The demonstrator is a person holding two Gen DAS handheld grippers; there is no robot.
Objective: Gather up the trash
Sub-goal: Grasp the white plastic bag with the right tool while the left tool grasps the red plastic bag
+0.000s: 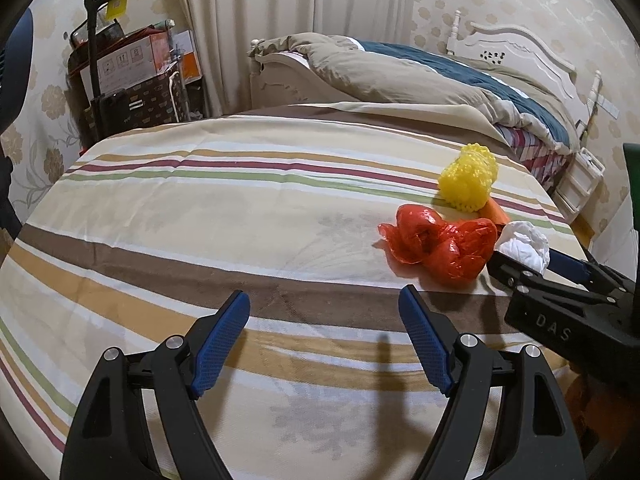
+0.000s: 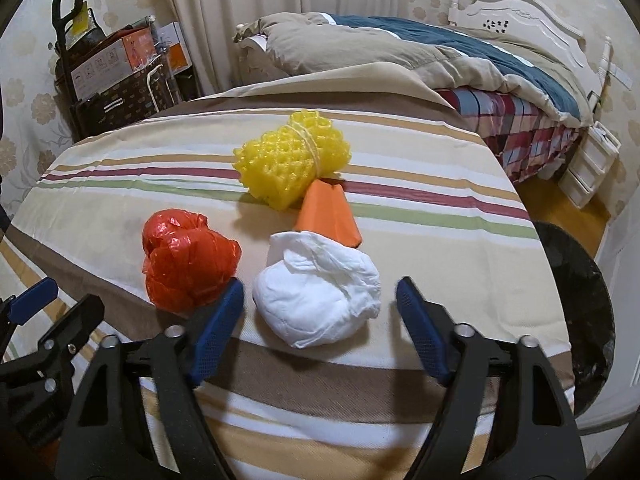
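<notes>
Several pieces of trash lie on a striped cloth (image 2: 400, 152): a crumpled white tissue wad (image 2: 320, 300), a red plastic bag (image 2: 188, 260), a yellow foam net (image 2: 292, 156) and an orange paper piece (image 2: 330, 216). My right gripper (image 2: 320, 300) is open with its fingers on either side of the white wad. In the left wrist view my left gripper (image 1: 324, 312) is open and empty over bare cloth, left of the red bag (image 1: 440, 246), yellow net (image 1: 468, 178) and white wad (image 1: 524, 244). The right gripper (image 1: 520, 260) shows there too.
A black bin (image 2: 576, 292) stands at the right below the cloth's edge. A bed with a rumpled duvet (image 2: 420, 52) lies behind. Boxes and a black cart (image 2: 112, 80) stand at the back left. White drawers (image 2: 592, 168) are on the floor.
</notes>
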